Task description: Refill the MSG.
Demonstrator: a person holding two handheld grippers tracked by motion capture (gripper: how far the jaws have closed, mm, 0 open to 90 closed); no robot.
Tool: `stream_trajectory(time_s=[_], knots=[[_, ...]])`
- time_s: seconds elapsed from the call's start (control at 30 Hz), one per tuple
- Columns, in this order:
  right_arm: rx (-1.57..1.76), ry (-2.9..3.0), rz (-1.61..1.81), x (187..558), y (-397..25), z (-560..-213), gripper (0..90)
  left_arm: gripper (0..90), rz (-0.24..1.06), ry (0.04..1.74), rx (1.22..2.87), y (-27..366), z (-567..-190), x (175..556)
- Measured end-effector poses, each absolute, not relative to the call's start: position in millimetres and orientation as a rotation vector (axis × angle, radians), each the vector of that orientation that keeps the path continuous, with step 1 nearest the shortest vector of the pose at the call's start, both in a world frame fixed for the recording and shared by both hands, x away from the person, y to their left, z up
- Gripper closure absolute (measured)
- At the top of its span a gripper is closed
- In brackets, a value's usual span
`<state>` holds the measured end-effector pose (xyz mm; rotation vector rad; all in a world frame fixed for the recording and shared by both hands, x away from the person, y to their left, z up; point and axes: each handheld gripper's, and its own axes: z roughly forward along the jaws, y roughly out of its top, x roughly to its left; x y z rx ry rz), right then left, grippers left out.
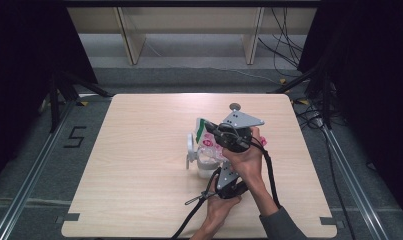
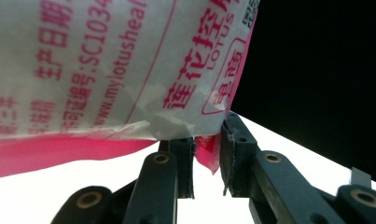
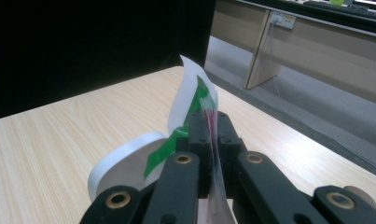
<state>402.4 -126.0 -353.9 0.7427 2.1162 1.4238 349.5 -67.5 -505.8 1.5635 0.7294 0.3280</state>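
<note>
A white packet [image 1: 205, 134] with pink print and a green stripe hangs over a white mug [image 1: 200, 162] near the table's middle. My right gripper [image 1: 212, 132], topped by a grey plate, is shut on the packet's upper edge. In the right gripper view the jaws of this gripper [image 3: 209, 125] pinch the packet [image 3: 191, 95] beside its green stripe, with the mug's rim [image 3: 125, 158] just below. My left gripper [image 1: 216, 172] comes up from nearer the person. Its jaws [image 2: 208, 142] are shut on the pink corner of the packet [image 2: 106, 60].
The light wooden table [image 1: 139, 175] has bare room to the left and the far side of the mug. Black cables trail from both grippers toward the front edge. Beyond the table stand wooden bench legs [image 1: 131, 42] and floor cables.
</note>
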Motion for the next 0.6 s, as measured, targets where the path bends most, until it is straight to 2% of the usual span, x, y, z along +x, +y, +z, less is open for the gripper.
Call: stream_trajectory(time_s=[0.6], knots=[[0.760,2.131,1.409,405.5,-127.4,-353.3,89.3,76.1,0.326,0.731,1.563,-68.8,-506.1,352.4]])
